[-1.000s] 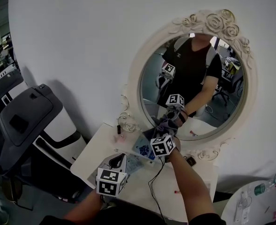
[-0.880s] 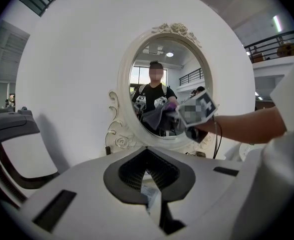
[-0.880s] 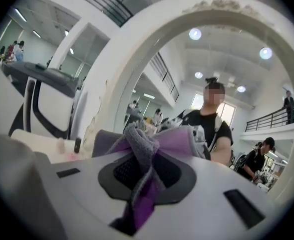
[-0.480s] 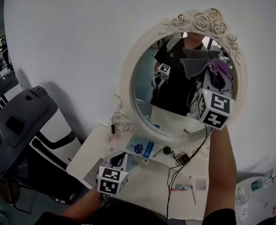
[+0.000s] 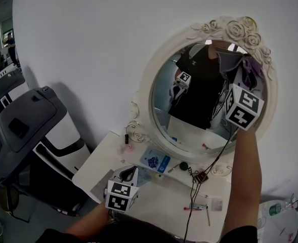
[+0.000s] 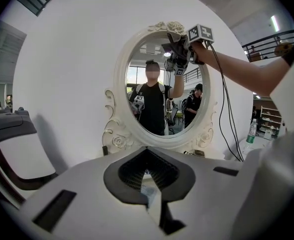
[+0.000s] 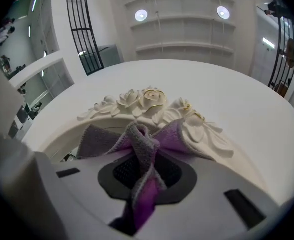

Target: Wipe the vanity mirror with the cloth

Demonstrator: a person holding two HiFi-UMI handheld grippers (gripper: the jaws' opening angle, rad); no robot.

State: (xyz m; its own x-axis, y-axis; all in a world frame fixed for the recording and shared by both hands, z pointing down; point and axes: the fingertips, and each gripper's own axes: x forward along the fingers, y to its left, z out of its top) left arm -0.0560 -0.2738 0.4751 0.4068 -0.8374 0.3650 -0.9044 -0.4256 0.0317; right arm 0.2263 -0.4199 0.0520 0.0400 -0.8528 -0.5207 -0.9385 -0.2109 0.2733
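Observation:
The oval vanity mirror in its white rose-carved frame stands on the table against the wall. My right gripper is raised to the glass's upper right, shut on the grey and purple cloth. In the right gripper view the cloth bunches between the jaws, right under the frame's carved roses. My left gripper hangs low over the table's left side, jaws together with nothing in them. The left gripper view shows the mirror ahead and the cloth at its top.
The white table carries blue packets, a small black round thing, a black cable and a pen. A dark grey and white machine stands at the left. A round white stand sits at the lower right.
My right gripper has risen with the cloth from the mirror's lower edge to its upper right. The left gripper has stayed in place.

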